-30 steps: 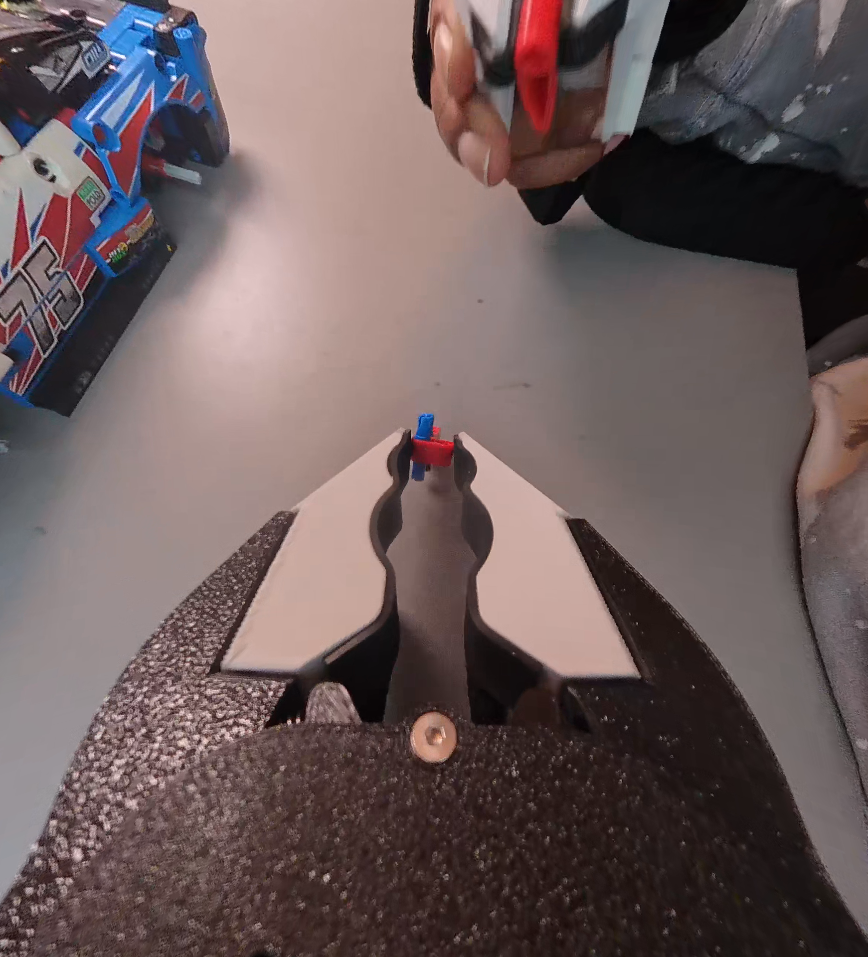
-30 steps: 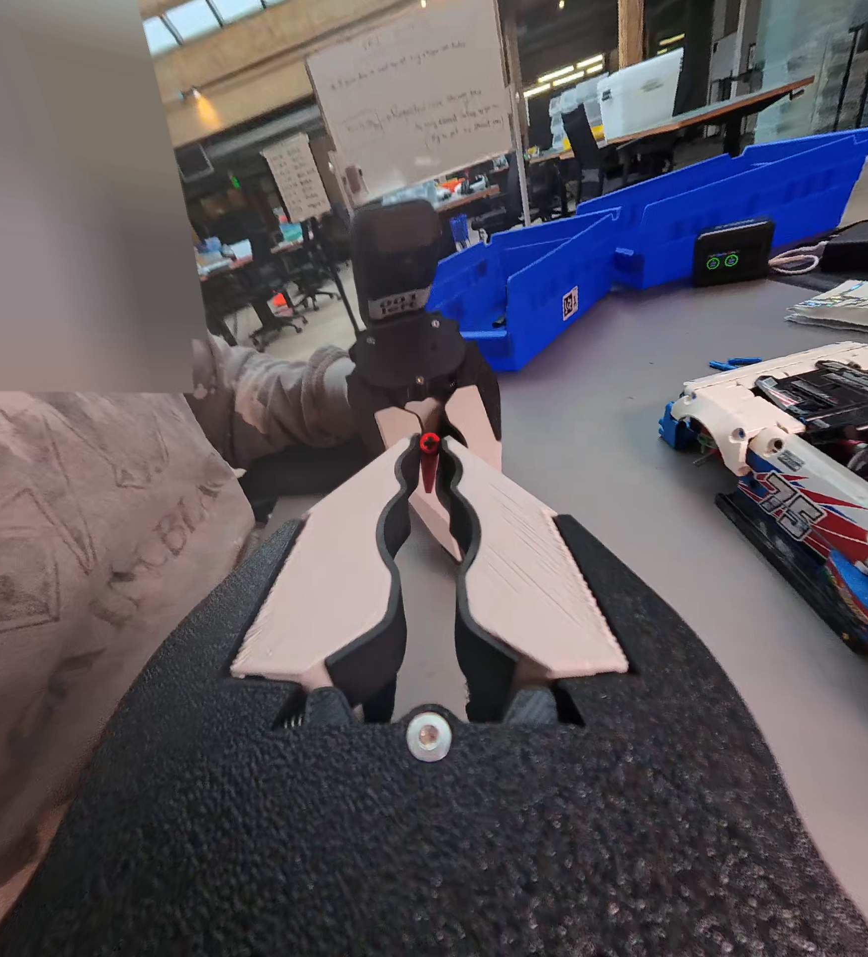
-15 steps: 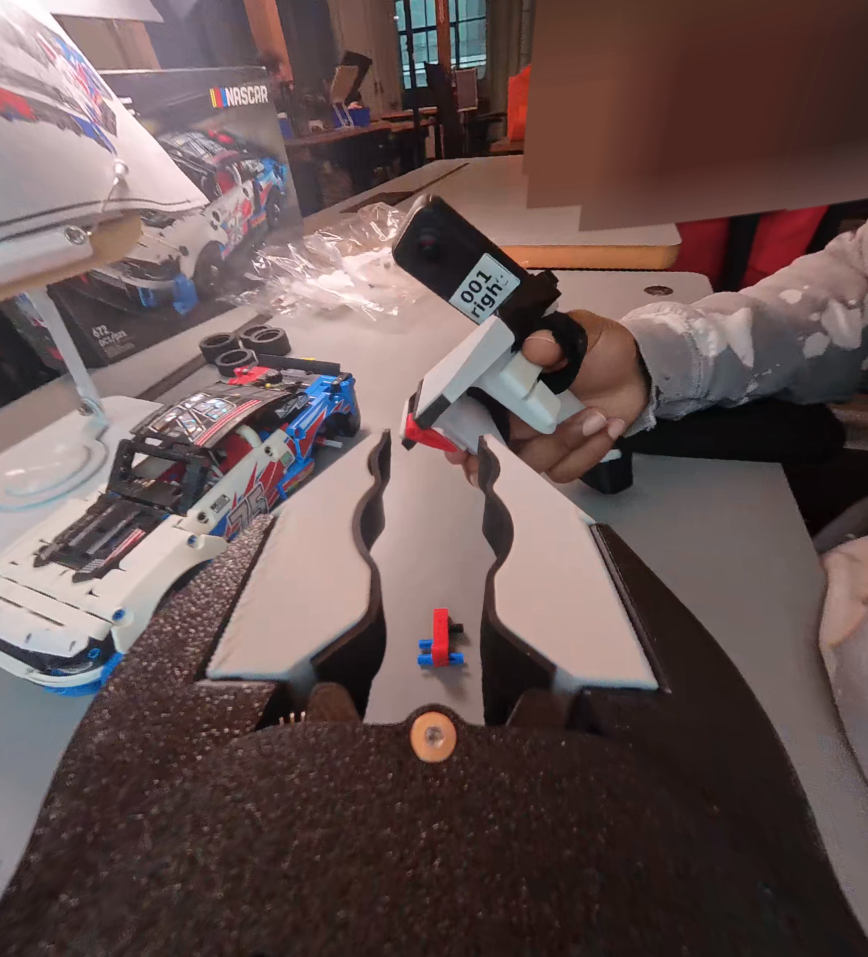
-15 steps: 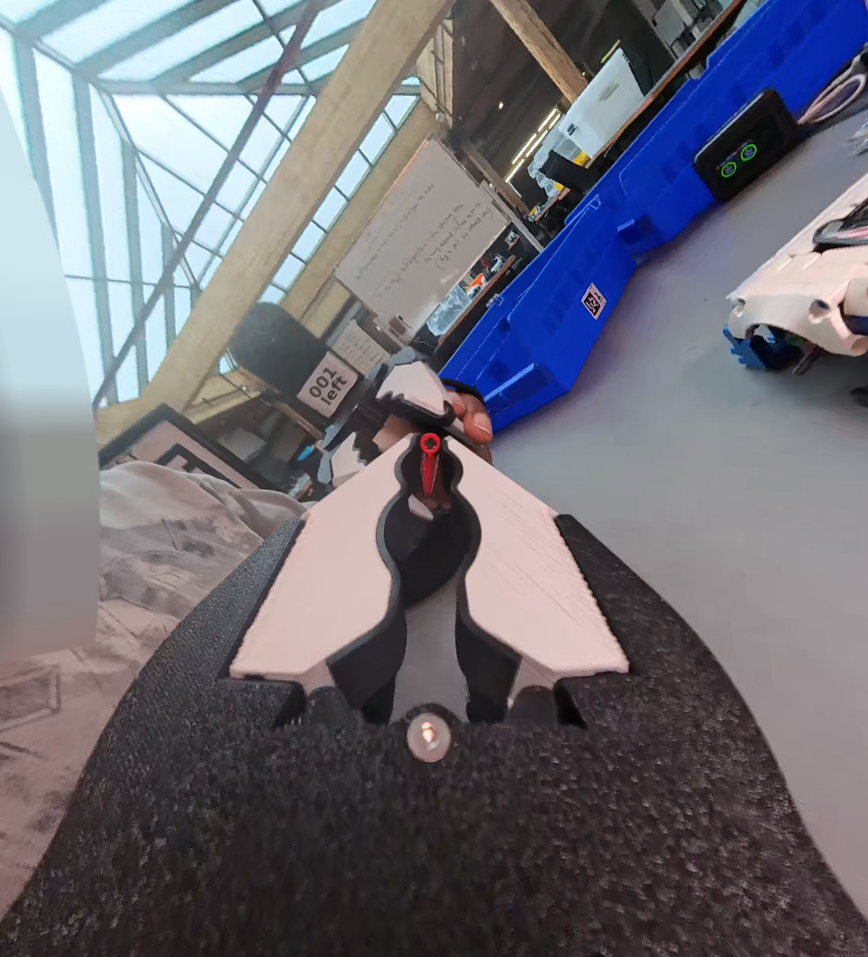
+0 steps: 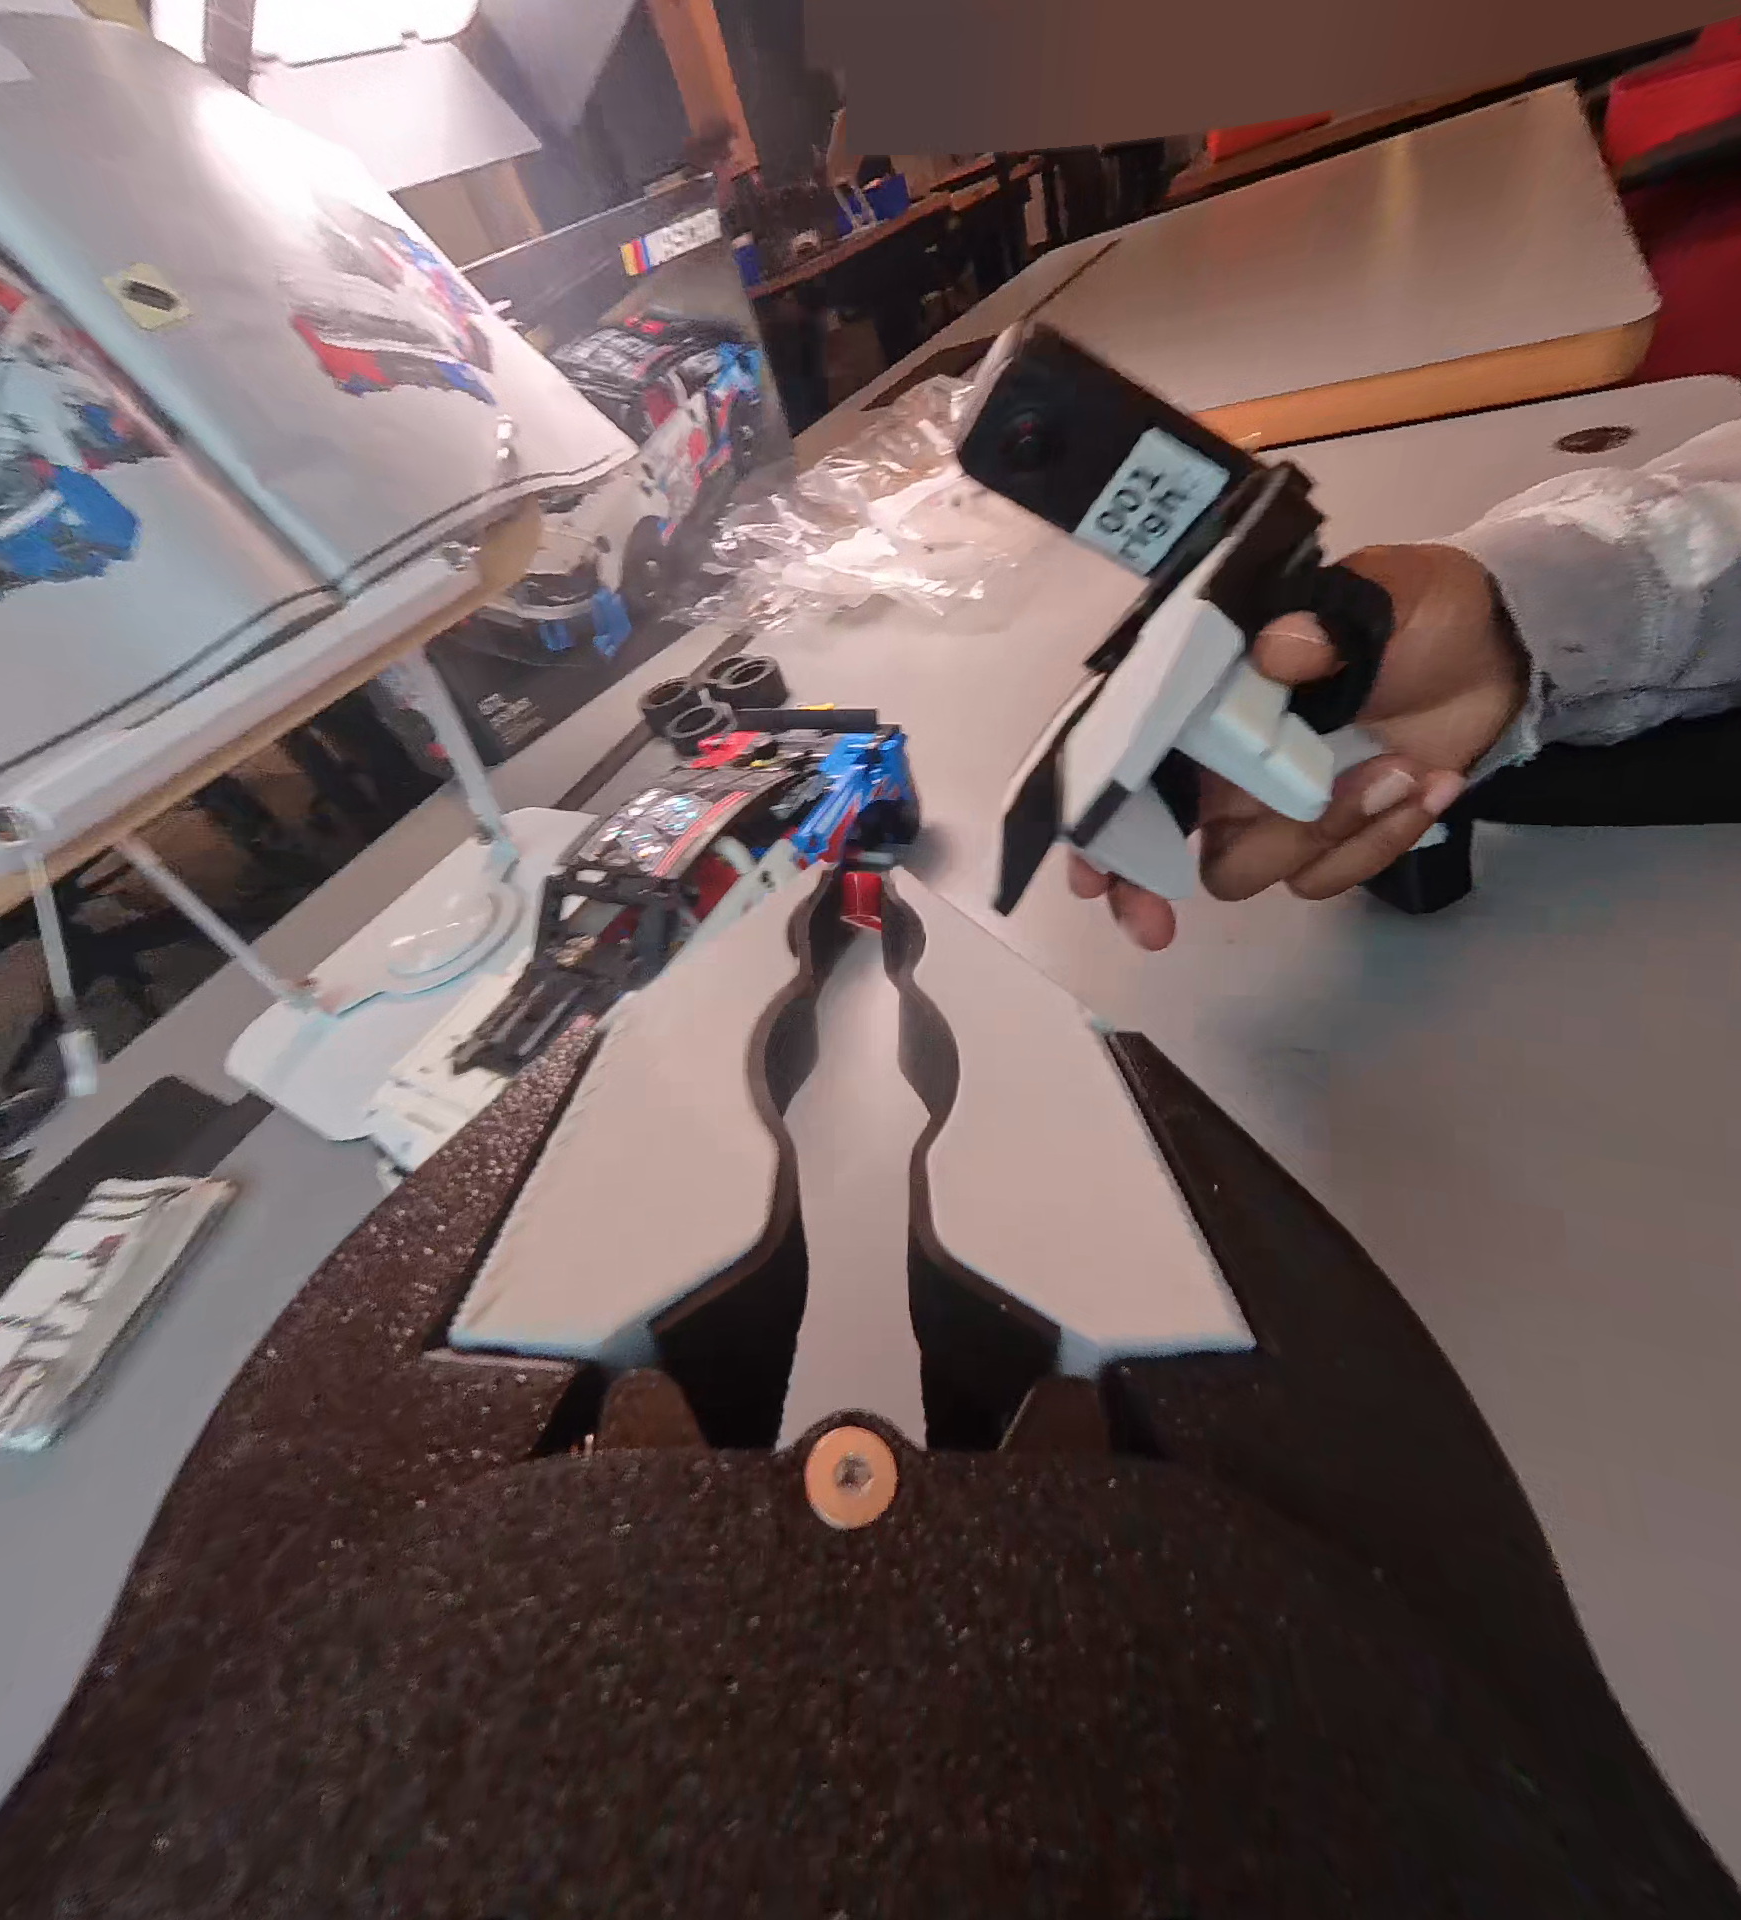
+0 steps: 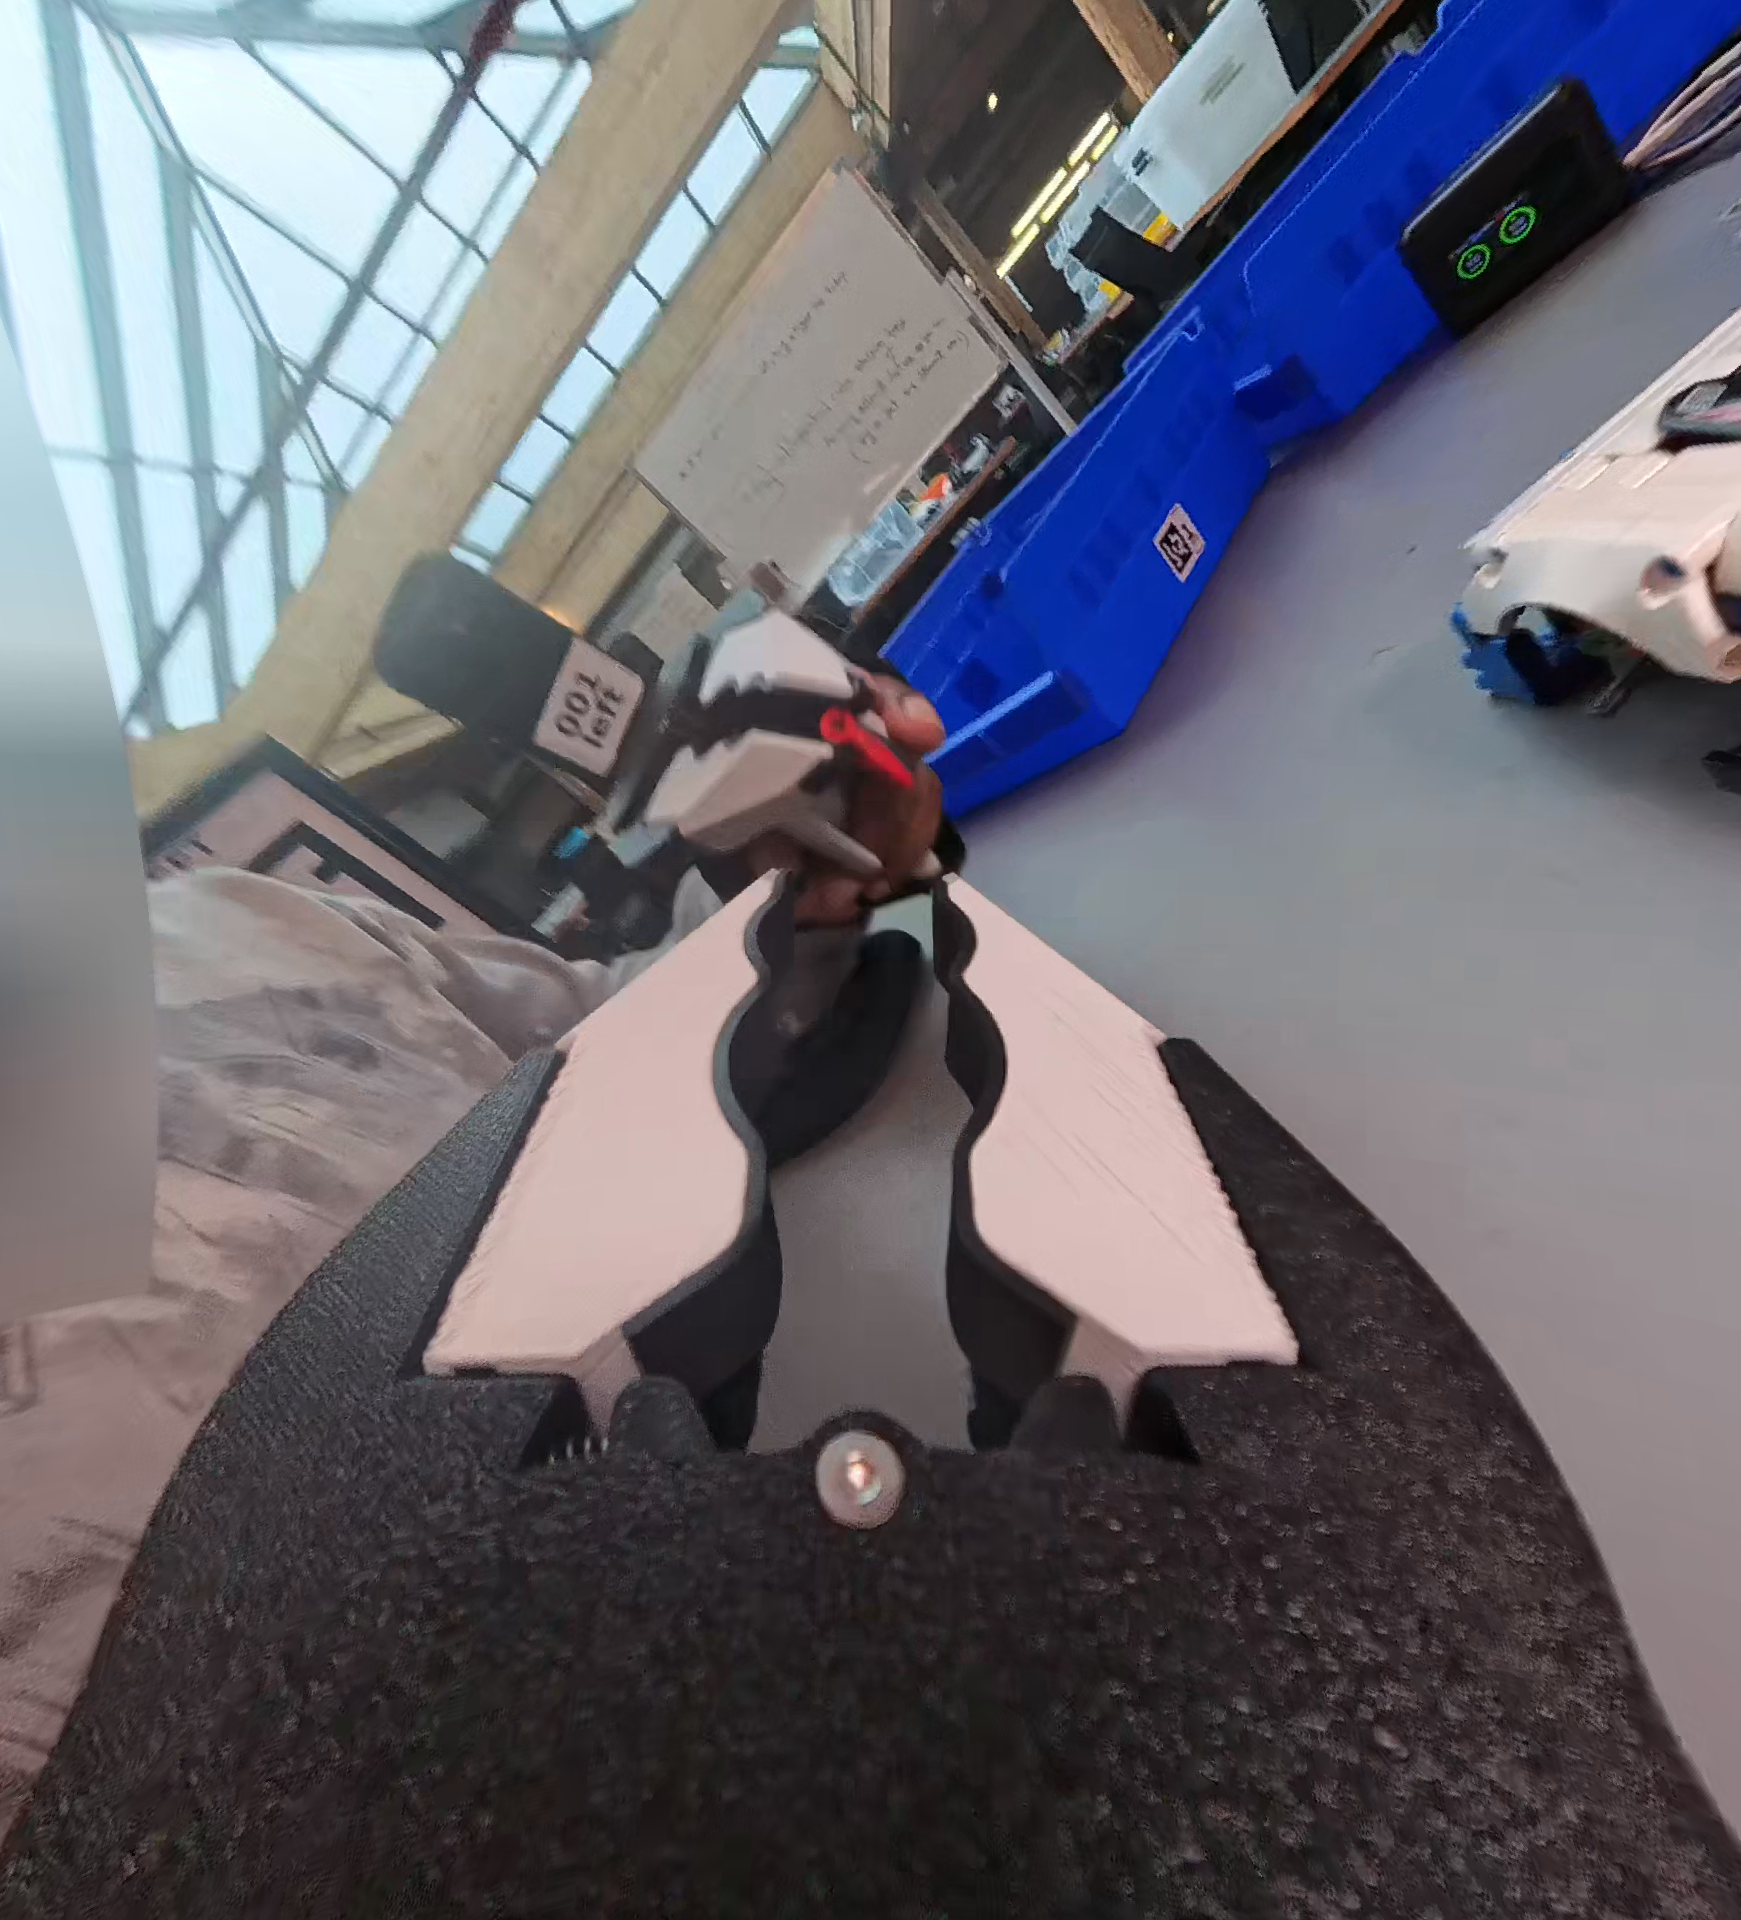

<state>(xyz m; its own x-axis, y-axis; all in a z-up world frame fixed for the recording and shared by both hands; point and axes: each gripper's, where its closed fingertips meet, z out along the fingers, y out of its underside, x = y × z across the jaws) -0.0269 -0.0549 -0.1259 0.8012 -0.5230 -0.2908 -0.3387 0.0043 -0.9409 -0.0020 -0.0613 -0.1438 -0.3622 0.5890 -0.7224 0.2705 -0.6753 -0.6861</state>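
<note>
My left gripper (image 5: 858,896) is shut on a small red pointed piece (image 5: 862,902), held off the grey table (image 5: 1417,1195). The right wrist view shows that gripper (image 6: 850,732) side on, with the red piece (image 6: 868,744) sticking out of its tips. My right gripper (image 6: 861,888) is open and empty, its tips a short way from the left gripper. It also shows in the left wrist view (image 5: 1027,831), held in a hand to the right of my left tips. A white, blue and red brick-built race car (image 5: 741,821) stands just beyond the left gripper; it also shows in the right wrist view (image 6: 1676,551).
An open instruction booklet on a stand (image 5: 222,416) fills the left. Behind the car are black tyres (image 5: 710,696), a crumpled plastic bag (image 5: 866,540) and the set's box (image 5: 668,384). Blue bins (image 6: 1209,436) and a black device (image 6: 1500,239) line the far edge. One gripper's finger ends stand about 4 cm off the other's.
The left gripper opened and left its small red-and-blue piece on the table, then shut on the red pointed piece. The right gripper, which held that piece, has opened and let go.
</note>
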